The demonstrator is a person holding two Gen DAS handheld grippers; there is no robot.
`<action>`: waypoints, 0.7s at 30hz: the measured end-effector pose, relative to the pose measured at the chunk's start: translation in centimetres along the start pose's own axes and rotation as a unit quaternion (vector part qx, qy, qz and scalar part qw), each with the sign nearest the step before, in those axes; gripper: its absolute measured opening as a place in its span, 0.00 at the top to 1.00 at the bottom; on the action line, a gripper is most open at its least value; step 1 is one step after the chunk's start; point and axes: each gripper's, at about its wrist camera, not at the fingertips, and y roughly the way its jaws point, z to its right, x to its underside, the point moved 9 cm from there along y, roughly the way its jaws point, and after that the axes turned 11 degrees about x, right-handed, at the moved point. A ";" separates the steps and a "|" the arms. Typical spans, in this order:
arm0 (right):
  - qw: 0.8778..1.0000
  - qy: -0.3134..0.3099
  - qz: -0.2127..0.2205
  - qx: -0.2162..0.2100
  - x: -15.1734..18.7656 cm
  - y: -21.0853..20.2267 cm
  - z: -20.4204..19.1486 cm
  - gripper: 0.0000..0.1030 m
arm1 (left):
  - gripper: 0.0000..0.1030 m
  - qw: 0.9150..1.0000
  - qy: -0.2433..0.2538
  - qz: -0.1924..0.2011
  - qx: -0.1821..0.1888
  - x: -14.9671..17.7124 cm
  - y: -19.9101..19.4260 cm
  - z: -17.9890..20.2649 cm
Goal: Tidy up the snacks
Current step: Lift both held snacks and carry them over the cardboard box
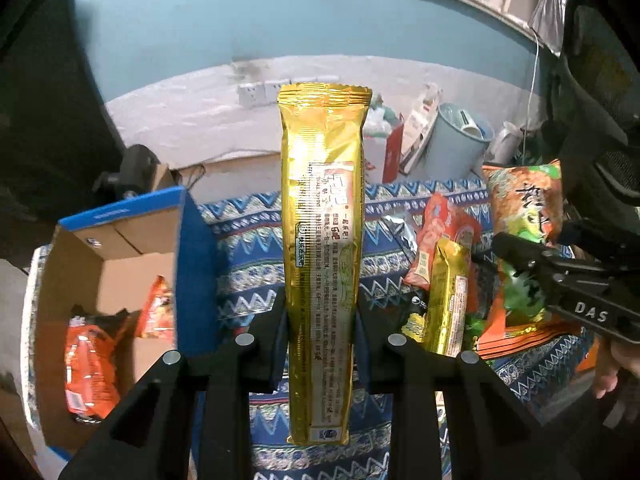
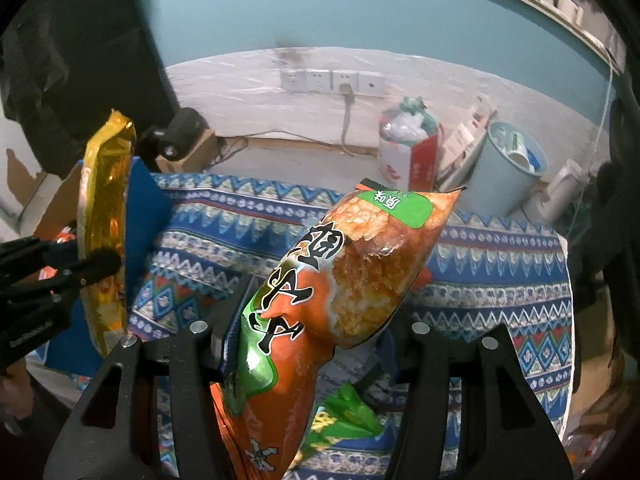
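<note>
Snacks: long gold foil packet (image 1: 322, 264) clamped tight in left gripper (image 1: 320, 320), aloft over patterned cloth; puffy orange-green crisp bag (image 2: 320, 308) pinched in part-open right gripper (image 2: 310, 344). Open cardboard box (image 1: 96, 280) lower left. Risk: bag slipping from off-centre grip.

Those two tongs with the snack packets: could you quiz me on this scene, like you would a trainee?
1. True or false: the left tongs are shut on a long gold packet.
2. What do the right tongs grip?
A. a blue bucket
B. an orange and green snack bag
C. nothing
3. Fill in: the cardboard box beside the patterned cloth already holds ____ packets.

Key: 1 true; 2 B; 3 orange.
</note>
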 end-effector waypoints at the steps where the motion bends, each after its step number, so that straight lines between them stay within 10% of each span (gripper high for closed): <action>1: 1.000 -0.003 0.003 -0.002 -0.2 -0.2 -0.4 0.48 | 0.73 1.000 -0.001 0.005 -0.001 -0.1 -0.5 -0.2; 21: 0.995 -0.054 0.051 -0.070 -4.5 -4.4 -11.3 0.48 | 0.73 0.996 -0.035 0.079 -0.006 0.3 -9.4 -5.4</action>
